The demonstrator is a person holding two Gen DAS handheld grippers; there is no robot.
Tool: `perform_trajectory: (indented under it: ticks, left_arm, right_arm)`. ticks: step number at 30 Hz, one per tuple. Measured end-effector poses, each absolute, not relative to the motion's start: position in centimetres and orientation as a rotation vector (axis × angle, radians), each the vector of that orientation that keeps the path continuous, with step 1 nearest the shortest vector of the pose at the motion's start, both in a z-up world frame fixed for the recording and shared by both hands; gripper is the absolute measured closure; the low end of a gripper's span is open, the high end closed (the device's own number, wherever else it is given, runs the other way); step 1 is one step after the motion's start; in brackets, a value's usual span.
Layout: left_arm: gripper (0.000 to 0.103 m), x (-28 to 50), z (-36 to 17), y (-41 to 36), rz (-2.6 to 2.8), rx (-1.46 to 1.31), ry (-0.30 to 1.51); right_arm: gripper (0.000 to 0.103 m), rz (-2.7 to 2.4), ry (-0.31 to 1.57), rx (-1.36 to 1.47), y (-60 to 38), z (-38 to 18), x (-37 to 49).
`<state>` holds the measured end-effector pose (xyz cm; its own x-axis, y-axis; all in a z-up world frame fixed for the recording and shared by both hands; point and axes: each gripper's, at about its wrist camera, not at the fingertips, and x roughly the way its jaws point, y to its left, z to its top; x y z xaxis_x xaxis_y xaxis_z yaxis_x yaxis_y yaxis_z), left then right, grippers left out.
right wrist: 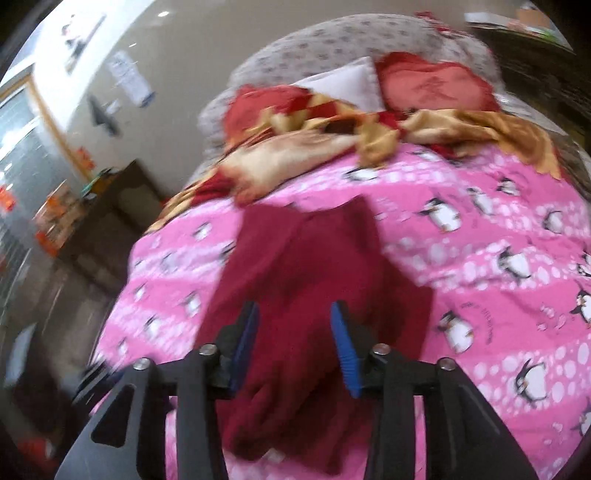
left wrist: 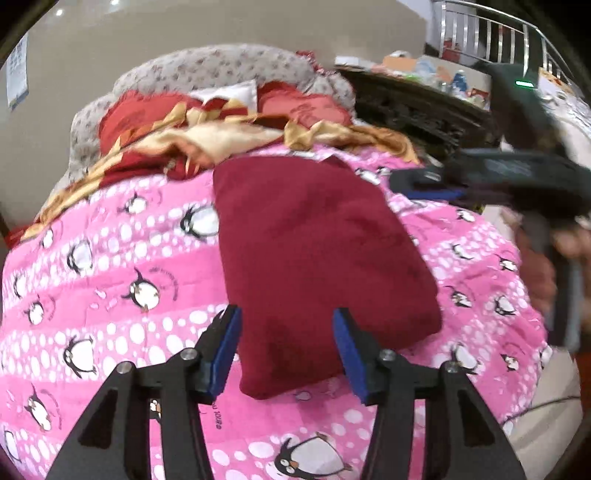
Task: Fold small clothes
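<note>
Surface: a bed covered by a pink quilt (left wrist: 122,266) printed with penguins and white dots. At its far end lie a crumpled red-and-gold blanket (left wrist: 207,136), a red cushion (right wrist: 436,86) and a white pillow (right wrist: 343,83), all against a grey patterned headboard (left wrist: 207,66).

Room: beige wall with a paper notice (left wrist: 16,77); dark carved furniture (left wrist: 417,107) to the right of the bed in the left wrist view, topped with clutter; a metal railing (left wrist: 491,33) beyond it. The right wrist view, blurred, shows a dark cabinet (right wrist: 110,214) left of the bed.

Task item: a dark red garment (left wrist: 317,254), folded into a rough rectangle, lies flat on the quilt near the middle of the bed.

Left gripper (left wrist: 288,354): jaws spread wide, holding nothing, poised over the garment's near edge, with the cloth visible between the blue pads (left wrist: 225,354).

Right gripper (right wrist: 293,345): jaws apart, empty, above the garment's near end; seen from the left wrist view as a blurred dark shape at the right of the bed.

Writing: small dark print on the quilt beside the penguins, too small to read reliably.
</note>
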<state>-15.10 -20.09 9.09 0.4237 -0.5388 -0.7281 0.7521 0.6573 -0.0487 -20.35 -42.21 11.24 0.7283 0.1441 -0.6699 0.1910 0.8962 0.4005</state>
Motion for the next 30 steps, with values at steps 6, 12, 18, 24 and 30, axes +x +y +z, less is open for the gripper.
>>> perform_trajectory:
  ticks: [6,12,18,24,30]
  left_arm:
    - [0.049,-14.7,6.2,-21.0,-0.805,0.332,0.856]
    - [0.047,-15.3,6.1,-21.4,-0.817,0.365,0.829]
    - [0.042,-15.0,5.9,-21.8,-0.812,0.35,0.84]
    - [0.041,-15.1,5.9,-21.8,-0.807,0.349,0.84]
    - [0.041,-15.1,7.1,-22.5,-0.838,0.3,0.832]
  right_arm:
    - [0.076,-0.033,0.892,0.254,-37.6,8.0,-20.6]
    - [0.075,-0.015,0.891,0.415,-40.4,6.0,-22.8]
    - [0.058,-0.127,0.743,0.581,-45.2,8.2,-21.8]
    - [0.065,-0.185,0.829,0.587,-46.2,5.7,-17.7]
    - [0.083,-0.218,0.695,0.429,-45.3,9.4,-18.3]
